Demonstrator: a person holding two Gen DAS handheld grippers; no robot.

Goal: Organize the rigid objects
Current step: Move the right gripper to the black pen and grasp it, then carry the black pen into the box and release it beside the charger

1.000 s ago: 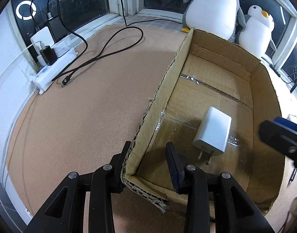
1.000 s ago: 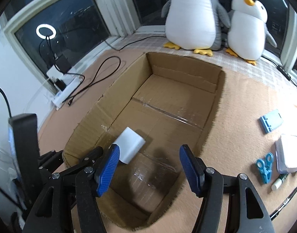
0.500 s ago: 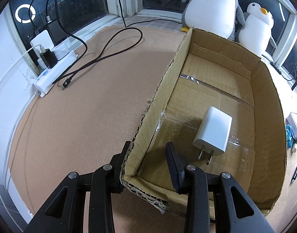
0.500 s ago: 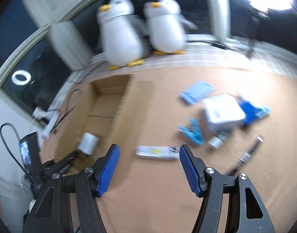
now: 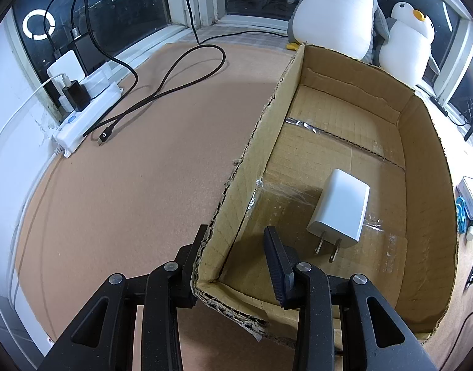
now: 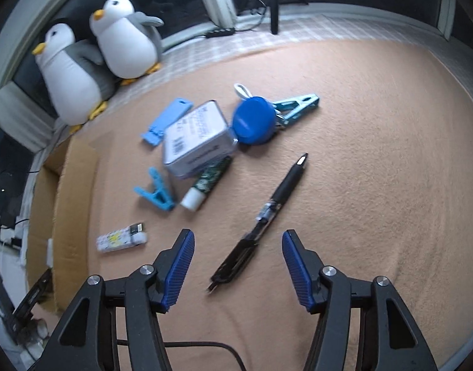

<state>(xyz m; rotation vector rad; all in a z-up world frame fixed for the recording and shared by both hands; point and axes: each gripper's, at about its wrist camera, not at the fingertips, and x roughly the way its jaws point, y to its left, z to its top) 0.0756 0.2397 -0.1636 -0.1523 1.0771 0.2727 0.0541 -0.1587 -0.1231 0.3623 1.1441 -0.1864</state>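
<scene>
While the left gripper straddles the near corner of the box, one finger outside the torn wall and one inside, its jaws stand apart and whether they press the cardboard cannot be told. Inside the box, a white charger lies flat on the taped floor, prongs toward the camera, just ahead and right of the inner finger and clear of it.

Over the tan surface, the right gripper hovers with its blue-padded jaws wide open and empty. A black pen lies slanted on the surface, its lower end between the jaws and its tip pointing away to the right; neither pad touches it. Left of the jaws lies a small USB stick, near the box wall. Farther off sit a blue clip, a tube, a white tin, a blue stand, a round blue case and a teal clamp, clustered close together; the view there is slightly blurred. Two plush penguins stand by the window.
</scene>
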